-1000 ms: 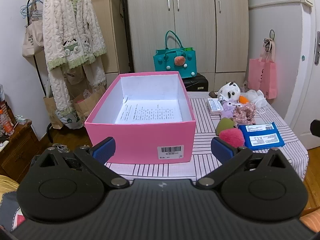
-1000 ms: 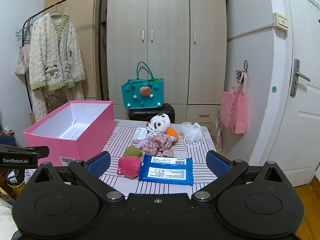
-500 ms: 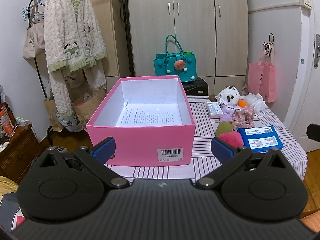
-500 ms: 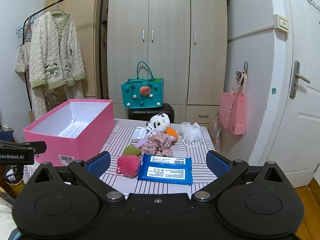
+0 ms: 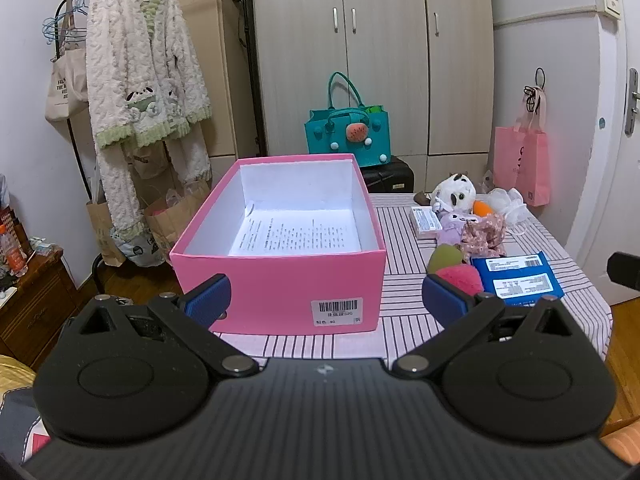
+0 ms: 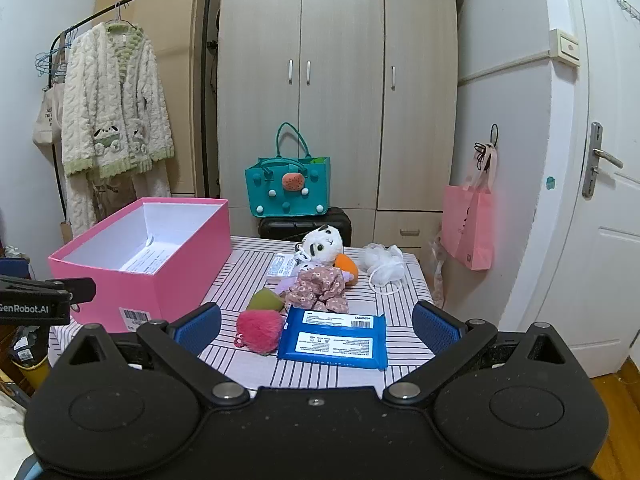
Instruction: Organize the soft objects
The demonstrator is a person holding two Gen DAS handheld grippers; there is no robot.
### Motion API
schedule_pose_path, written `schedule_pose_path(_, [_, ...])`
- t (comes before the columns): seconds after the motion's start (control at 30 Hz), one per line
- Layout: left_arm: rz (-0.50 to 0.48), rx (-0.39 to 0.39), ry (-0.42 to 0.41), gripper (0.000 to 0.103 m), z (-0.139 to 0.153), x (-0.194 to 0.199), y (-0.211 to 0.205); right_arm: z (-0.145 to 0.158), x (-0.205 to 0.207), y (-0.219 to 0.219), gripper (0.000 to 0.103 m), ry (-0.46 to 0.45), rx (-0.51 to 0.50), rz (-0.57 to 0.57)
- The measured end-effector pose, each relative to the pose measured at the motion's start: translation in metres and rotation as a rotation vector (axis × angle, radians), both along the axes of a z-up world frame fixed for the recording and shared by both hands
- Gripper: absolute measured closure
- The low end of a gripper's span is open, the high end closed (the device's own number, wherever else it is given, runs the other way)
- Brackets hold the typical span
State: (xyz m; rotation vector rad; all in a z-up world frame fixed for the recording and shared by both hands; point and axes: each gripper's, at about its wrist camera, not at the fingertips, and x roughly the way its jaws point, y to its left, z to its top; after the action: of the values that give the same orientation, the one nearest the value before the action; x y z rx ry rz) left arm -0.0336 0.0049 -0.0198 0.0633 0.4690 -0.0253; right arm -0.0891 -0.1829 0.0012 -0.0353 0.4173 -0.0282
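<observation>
A small table under a striped purple-and-white cloth (image 6: 248, 268) holds an open pink cardboard box (image 5: 280, 280) on its left, only a printed sheet inside. Right of it cluster a flat blue wipes packet (image 6: 333, 338), a white plush toy (image 6: 324, 245) and a fuzzy pink pompom (image 6: 259, 330). The left gripper (image 5: 326, 300) and right gripper (image 6: 316, 324) hover before the table's near edge, jaws spread wide, holding nothing.

1 pink box (image 6: 160, 276), 2 pompoms (image 6: 259, 330), 1 wipes pkt (image 6: 333, 338), 1 plush (image 6: 324, 245), 2 bags (image 6: 288, 186)
</observation>
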Motion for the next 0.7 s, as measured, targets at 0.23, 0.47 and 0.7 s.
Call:
schedule_pose_path(0.23, [-0.001,0.005,0.011,0.000,-0.001,0.003,-0.003,0.000,0.004,-0.006,0.000,-0.004,0.002,-0.004])
schedule_pose_path(0.47, [-0.071,-0.039,-0.009,0.000,0.009,0.012,-0.006,-0.003,0.007,-0.026,0.000,-0.095,0.039,0.068])
schedule_pose_path(0.7, [-0.202,-0.054,-0.004,0.003,0.004,0.037,-0.035,-0.027,0.040,-0.047,0.000,0.047,-0.017,0.089])
